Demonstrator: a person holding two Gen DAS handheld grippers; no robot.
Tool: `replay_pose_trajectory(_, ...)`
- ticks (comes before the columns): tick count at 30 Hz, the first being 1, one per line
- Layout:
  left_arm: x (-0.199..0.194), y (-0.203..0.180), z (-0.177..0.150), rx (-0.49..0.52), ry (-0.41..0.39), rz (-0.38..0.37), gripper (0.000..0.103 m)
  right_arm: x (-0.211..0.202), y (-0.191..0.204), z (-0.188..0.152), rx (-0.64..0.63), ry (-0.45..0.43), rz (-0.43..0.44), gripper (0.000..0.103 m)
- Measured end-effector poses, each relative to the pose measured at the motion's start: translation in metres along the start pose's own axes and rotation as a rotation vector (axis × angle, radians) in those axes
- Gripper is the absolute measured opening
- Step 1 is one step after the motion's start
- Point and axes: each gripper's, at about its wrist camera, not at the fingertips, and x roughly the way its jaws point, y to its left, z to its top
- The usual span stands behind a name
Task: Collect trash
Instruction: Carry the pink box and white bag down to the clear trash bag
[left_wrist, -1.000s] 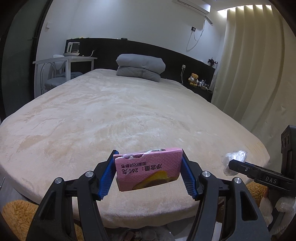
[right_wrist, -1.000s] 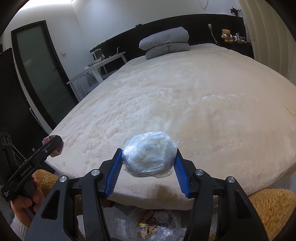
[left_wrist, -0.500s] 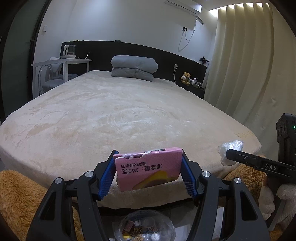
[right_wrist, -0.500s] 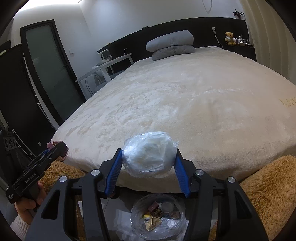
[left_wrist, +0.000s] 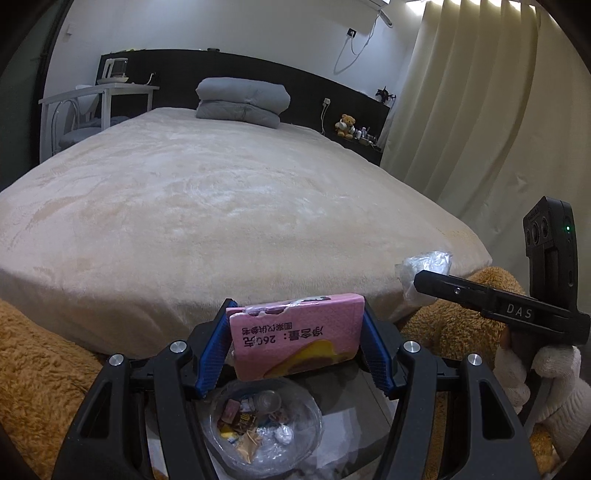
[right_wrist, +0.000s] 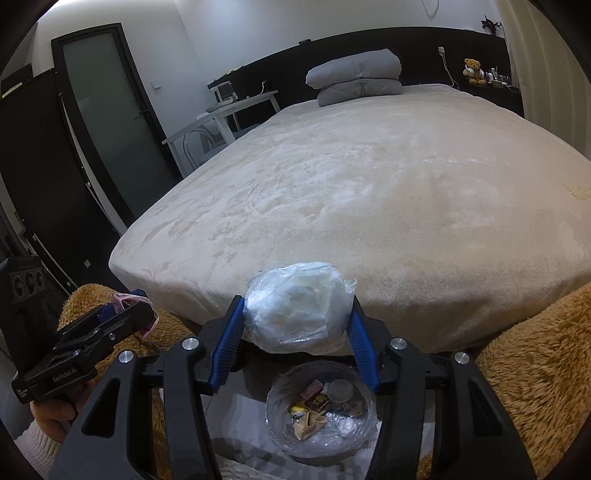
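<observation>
My left gripper (left_wrist: 295, 343) is shut on a pink snack box (left_wrist: 295, 338) with printed text, held above a trash bin lined with a clear bag (left_wrist: 262, 424) that holds several wrappers. My right gripper (right_wrist: 297, 339) is shut on a crumpled clear plastic bag (right_wrist: 297, 312), held above the same bin (right_wrist: 321, 410). The right gripper and its plastic bag (left_wrist: 424, 266) show at the right of the left wrist view. The left gripper with the pink box (right_wrist: 125, 301) shows at the left of the right wrist view.
A large bed with a beige fleece cover (left_wrist: 221, 206) fills the view beyond the bin, with a folded grey duvet (left_wrist: 242, 101) at its head. Brown shaggy fabric (right_wrist: 535, 369) lies on both sides of the bin. A white desk (left_wrist: 96, 92) stands at the far left, curtains (left_wrist: 480, 110) at the right.
Both grippers have pulled back from over the bed and dropped lower, each keeping its load. The trash bin has come into view beneath them.
</observation>
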Motion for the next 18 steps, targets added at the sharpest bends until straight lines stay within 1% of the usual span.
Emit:
replay_pose_trajectory(2, 0.006, -0.003, -0.006, 0.010, 0.034, -0.008, 0.062, 0.005, 0.001, -0.005, -0.010, 0.035, 0.029, 0.055)
replay_pose_trajectory(6, 0.013, -0.004, -0.012, 0.041, 0.086, -0.017, 0.063, 0.011, 0.002, -0.015, -0.025, 0.080, 0.033, 0.055)
replay_pose_trajectory(9, 0.019, 0.004, -0.016, 0.007, 0.130, -0.040, 0.063, 0.018, -0.003, -0.021, -0.007, 0.127, 0.047, 0.055)
replay_pose_trajectory(11, 0.025, 0.009, -0.019, -0.015, 0.163, -0.034, 0.063, 0.025, -0.008, -0.025, 0.018, 0.175, 0.079, 0.055)
replay_pose_trajectory(18, 0.053, 0.023, -0.026, -0.068, 0.292, -0.006, 0.063, 0.050, -0.017, -0.030, 0.090, 0.296, 0.108, 0.055)
